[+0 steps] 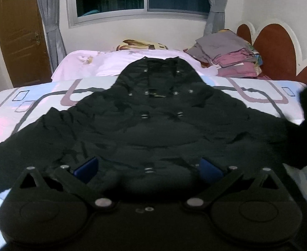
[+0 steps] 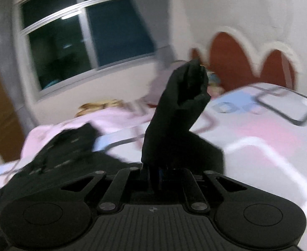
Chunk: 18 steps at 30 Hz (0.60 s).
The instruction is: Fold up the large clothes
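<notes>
Clamping the sleeve (image 2: 174,113), your right gripper (image 2: 154,175) holds it raised above the bed (image 2: 258,138). Your left gripper (image 1: 148,167) spreads wide over the flat black jacket (image 1: 153,121). Judged progress: 1 fold beginning, body unfolded.

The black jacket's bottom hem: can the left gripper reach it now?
Probably yes. The left gripper is open, its blue pads spread over the black jacket near its hem, with nothing between. The right gripper only holds a sleeve off to the side.

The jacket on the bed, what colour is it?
Black jacket; clearest in the left wrist view.
</notes>
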Each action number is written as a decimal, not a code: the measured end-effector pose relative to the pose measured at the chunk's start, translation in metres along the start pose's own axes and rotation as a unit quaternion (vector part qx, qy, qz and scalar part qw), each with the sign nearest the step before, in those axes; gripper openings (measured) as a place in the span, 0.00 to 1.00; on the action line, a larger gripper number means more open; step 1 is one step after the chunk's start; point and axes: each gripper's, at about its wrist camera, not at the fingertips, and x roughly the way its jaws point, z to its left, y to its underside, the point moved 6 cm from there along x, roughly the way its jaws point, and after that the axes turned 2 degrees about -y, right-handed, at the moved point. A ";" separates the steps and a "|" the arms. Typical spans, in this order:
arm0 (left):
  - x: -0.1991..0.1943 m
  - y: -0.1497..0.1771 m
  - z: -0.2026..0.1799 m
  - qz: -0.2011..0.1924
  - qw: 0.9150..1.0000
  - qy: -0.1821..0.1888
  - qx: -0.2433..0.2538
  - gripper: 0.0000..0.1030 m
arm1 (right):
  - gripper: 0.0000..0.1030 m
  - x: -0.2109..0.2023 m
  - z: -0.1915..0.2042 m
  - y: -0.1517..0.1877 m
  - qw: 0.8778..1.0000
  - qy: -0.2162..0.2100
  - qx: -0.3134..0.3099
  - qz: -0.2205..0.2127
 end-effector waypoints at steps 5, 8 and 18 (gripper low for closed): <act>0.005 0.004 0.034 0.006 1.000 -0.005 -0.011 0.95 | 0.07 0.038 0.089 0.024 0.997 -0.055 -0.044 0.033; 0.007 0.006 0.053 0.009 1.000 -0.004 -0.020 0.95 | 0.07 0.053 0.132 0.043 0.993 -0.080 -0.067 0.053; 0.027 0.022 0.086 0.027 0.999 0.001 -0.044 0.97 | 0.23 0.090 0.210 0.115 0.977 -0.095 -0.150 0.121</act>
